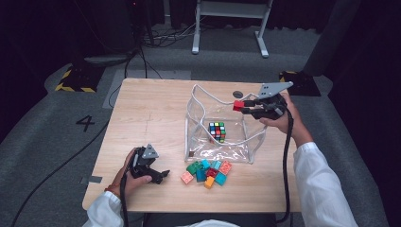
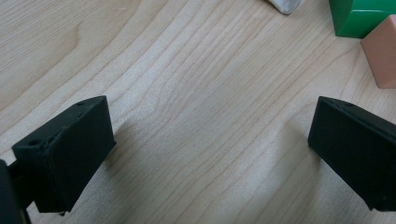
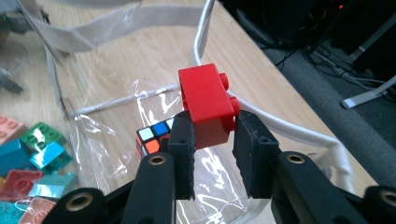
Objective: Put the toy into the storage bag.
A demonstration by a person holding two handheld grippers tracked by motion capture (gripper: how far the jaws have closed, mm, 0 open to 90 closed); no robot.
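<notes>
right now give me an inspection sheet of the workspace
surface: light wooden table, bare at the left.
job's things: red brick held above the clear bag; puzzle cube inside the bag; pile of coloured bricks in front of the bag.
clutter: nothing seen.
grippers: right tongs shut on the red brick; left tongs open, low over bare wood.
cables: one trails from each gripper; more lie on the floor behind.
surroundings: grey floor, hazard-taped bases, white frame legs.

Red brick's lower half hidden between the right tongs; green block edge-cropped.
</notes>
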